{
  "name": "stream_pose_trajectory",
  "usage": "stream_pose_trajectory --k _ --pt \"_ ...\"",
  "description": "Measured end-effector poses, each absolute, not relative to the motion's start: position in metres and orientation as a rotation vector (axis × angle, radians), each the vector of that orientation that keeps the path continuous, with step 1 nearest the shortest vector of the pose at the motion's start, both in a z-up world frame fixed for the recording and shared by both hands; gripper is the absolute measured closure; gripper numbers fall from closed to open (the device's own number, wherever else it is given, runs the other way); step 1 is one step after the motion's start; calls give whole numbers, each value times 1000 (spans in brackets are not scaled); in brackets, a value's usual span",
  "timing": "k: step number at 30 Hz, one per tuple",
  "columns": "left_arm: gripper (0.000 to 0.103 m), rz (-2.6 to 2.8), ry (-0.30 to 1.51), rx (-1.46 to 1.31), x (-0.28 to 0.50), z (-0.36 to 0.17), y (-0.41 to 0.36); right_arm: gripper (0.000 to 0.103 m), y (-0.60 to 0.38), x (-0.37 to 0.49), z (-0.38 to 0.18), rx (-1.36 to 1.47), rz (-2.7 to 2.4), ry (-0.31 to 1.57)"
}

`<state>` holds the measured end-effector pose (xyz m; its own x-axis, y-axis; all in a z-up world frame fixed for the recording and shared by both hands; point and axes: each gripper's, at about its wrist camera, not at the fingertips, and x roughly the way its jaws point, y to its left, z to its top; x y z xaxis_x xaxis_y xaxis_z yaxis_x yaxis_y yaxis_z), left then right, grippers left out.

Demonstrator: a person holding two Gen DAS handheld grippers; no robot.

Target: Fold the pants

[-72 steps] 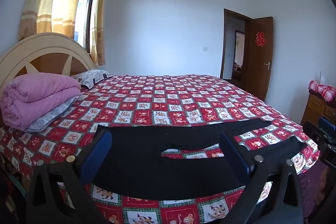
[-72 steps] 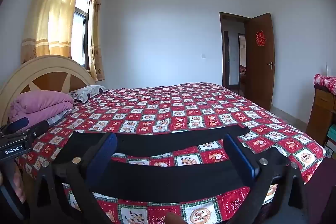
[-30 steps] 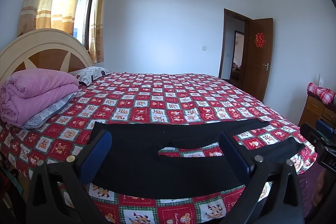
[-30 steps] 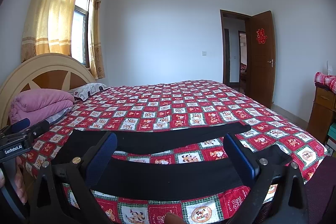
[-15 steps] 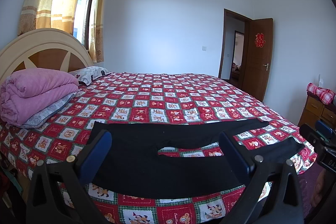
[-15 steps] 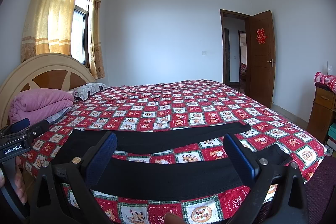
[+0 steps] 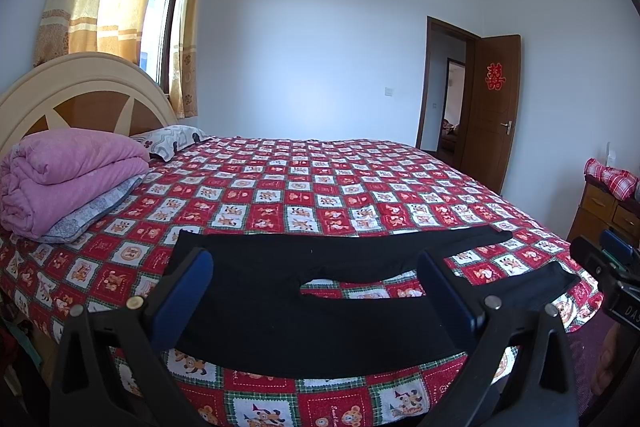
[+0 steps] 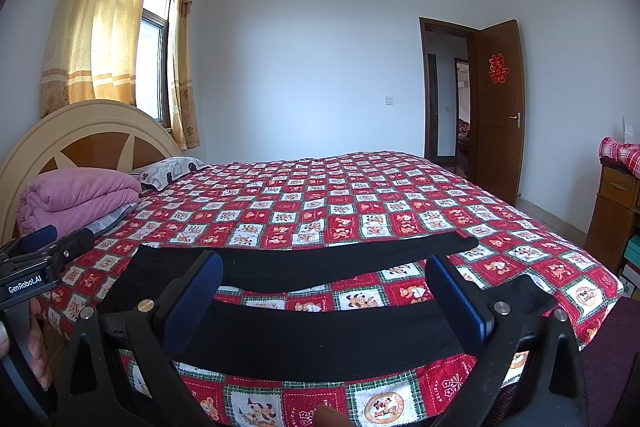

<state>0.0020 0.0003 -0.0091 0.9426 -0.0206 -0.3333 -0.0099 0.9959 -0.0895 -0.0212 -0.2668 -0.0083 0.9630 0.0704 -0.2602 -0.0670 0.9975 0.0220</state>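
So the black fabric pants (image 7: 320, 303) lie flat, legs apart, near the front edge of the red checkered bed (image 7: 320, 195). Left hand-held gripper (image 7: 316, 291) and right hand-held gripper (image 8: 324, 299) both gape wide, empty, above them.

Black pants (image 7: 280, 303), red/white checked bedspread (image 7: 320, 187), pink blanket (image 7: 68, 175).

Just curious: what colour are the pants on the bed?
Plain black pants, seen best in the left wrist view.

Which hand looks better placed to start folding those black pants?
Probably the right gripper: it faces the pants' leg ends. The left gripper faces the waist. Both are open.
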Motion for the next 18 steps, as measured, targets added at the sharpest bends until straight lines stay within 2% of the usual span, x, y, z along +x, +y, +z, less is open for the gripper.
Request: stream_pose_trajectory --k 18 --pt "0 -7 343 -93 2 -10 1 1 -267 -21 -13 12 72 272"
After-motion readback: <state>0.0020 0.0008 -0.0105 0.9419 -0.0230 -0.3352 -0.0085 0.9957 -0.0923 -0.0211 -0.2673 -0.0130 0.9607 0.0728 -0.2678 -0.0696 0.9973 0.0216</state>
